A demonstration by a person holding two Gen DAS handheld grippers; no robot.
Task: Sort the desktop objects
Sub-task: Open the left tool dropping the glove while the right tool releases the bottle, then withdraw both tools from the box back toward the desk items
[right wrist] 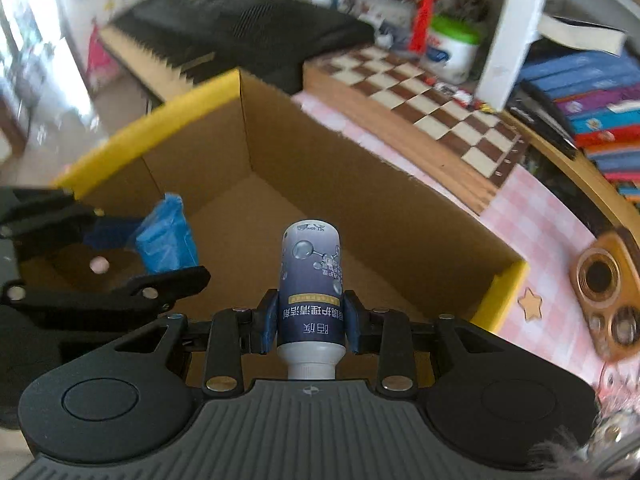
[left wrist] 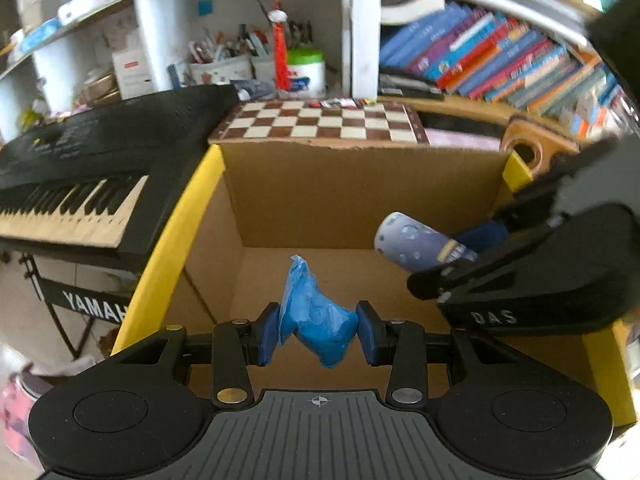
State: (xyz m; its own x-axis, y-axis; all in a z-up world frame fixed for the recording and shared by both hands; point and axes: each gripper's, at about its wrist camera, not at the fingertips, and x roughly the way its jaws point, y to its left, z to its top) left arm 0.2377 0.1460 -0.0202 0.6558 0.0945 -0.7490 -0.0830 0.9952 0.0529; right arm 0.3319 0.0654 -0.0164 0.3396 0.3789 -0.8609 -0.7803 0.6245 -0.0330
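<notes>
Holding over the open box (left wrist: pixel 360 200), both grippers are loaded. Left gripper (left wrist: pixel 318 330): blue pads pinched on a crumpled blue bag (left wrist: pixel 316 320), soft plastic, squeezed narrow at the waist, one twisted tail sticking up. Right gripper (right wrist: pixel 310 326): pads clamped on the lower body of a small bottle (right wrist: pixel 312 280), white neck and cap toward the camera, rounded grey-blue end pointing away, molecule print and Chinese label. Both items hang inside the box mouth, above its bare brown floor; neither touches cardboard as far as I can tell. The tools sit near each other, the bottle showing just beside the left tool's view, the bag at the left edge of the right view. Risks, as I judge them: the bag is limp and light, so it may cling to a pad on release rather than fall; the bottle is smooth and round, so it could roll on landing or glance off a wall; the grippers are close enough to knock together if either swings while opening. Yellow rim tape (left wrist: pixel 172 240) marks the box edges. Beyond it, a chessboard (left wrist: pixel 320 120) lies on the desk, a black keyboard (left wrist: pixel 80 184) to its left, a green-lidded tub (right wrist: pixel 454 50) and rows of books (left wrist: pixel 500 64) on shelves behind. Motion blur softens the far clutter.
</notes>
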